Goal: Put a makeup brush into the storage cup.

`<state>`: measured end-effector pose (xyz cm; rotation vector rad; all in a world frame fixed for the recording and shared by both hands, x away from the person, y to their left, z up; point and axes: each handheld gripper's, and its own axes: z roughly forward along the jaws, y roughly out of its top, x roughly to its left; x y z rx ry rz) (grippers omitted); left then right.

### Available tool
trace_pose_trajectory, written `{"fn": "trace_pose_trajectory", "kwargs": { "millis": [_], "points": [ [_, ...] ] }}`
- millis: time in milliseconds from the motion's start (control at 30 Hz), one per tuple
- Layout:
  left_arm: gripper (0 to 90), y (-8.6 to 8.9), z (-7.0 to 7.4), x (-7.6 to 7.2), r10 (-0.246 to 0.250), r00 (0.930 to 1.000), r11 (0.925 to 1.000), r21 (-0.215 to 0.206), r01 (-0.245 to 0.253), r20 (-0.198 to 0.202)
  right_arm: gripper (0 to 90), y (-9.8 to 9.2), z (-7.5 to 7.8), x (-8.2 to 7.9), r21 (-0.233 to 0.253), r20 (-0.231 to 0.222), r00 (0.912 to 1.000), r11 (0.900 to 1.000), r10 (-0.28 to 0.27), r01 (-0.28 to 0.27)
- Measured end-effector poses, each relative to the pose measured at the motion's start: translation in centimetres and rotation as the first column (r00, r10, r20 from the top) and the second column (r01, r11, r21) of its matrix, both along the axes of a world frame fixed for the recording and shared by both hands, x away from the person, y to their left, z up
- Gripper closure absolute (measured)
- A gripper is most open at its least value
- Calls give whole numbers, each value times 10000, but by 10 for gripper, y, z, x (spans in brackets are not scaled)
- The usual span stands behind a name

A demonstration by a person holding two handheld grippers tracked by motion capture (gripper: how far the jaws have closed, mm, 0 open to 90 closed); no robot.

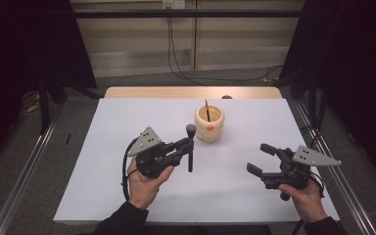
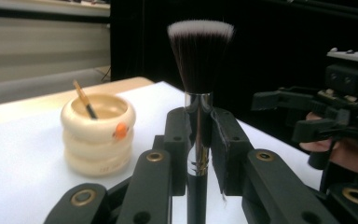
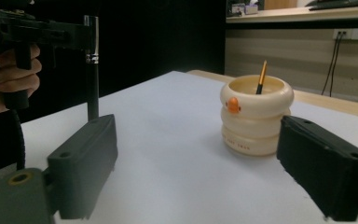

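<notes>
Upright in the centre of the high view, the makeup brush [image 1: 190,147] is clamped by its handle in the left tool [image 1: 185,145], bristles up, its lower end above or at the tabletop [image 1: 103,196]; which of the 2, I cannot tell. In the left gripper view the 2 jaws press the chrome ferrule of the brush [image 2: 199,116] just below the dark, white-tipped bristles. Just above and right of it in the high view stands the cream ringed holder [image 1: 209,123], apart from the brush, with 1 thin brush [image 1: 207,110] leaning inside. As I judge it, the risk is at the holder: the tall handle could knock the rim and tip the holder over, or strike the thin brush, if it comes in tilted; the smooth ferrule might also slip in the jaws. The left hand [image 1: 144,183] grips its tool from below, jaws pointing right, forearm rising from the bottom edge. The right tool [image 1: 261,158], at lower right, has its jaws spread and empty, pointing left toward the holder.
</notes>
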<state>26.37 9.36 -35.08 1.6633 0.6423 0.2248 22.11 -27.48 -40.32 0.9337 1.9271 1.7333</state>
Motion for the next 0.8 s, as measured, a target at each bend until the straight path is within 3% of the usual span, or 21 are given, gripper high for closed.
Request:
{"fn": "trace_pose_trajectory", "kwargs": {
  "millis": [33, 200, 300, 333, 400, 800],
  "points": [
    [775, -2, 3, 1, -53, 10000, 9998, -192, 54, 60, 145, 1, 1, 1, 26, -16, 10000, 10000, 68, -68],
    [776, -10, 11, 1, -307, 9991, 9991, -269, 315, 295, 199, 8, 7, 10, -28, 187, 9986, 9988, 495, -495],
    [776, -16, 15, 1, -336, 9984, 9994, -111, 341, 444, 211, 13, 11, 13, -120, -10, 9957, 9956, 925, -925],
    [775, -17, 15, 2, -561, 9975, 9982, -190, 570, 441, 212, 14, 12, 14, -117, -48, 9948, 9947, 1018, -1018],
    [776, -18, 14, 2, -487, 9980, 9982, -320, 500, 412, 216, 18, 14, 16, -96, -15, 9926, 9926, 1214, -1214],
    [776, -14, 10, 1, -453, 9985, 9980, -434, 466, 303, 282, 54, 25, 33, -76, -428, 9675, 9682, 2494, -2499]
  ]
}}
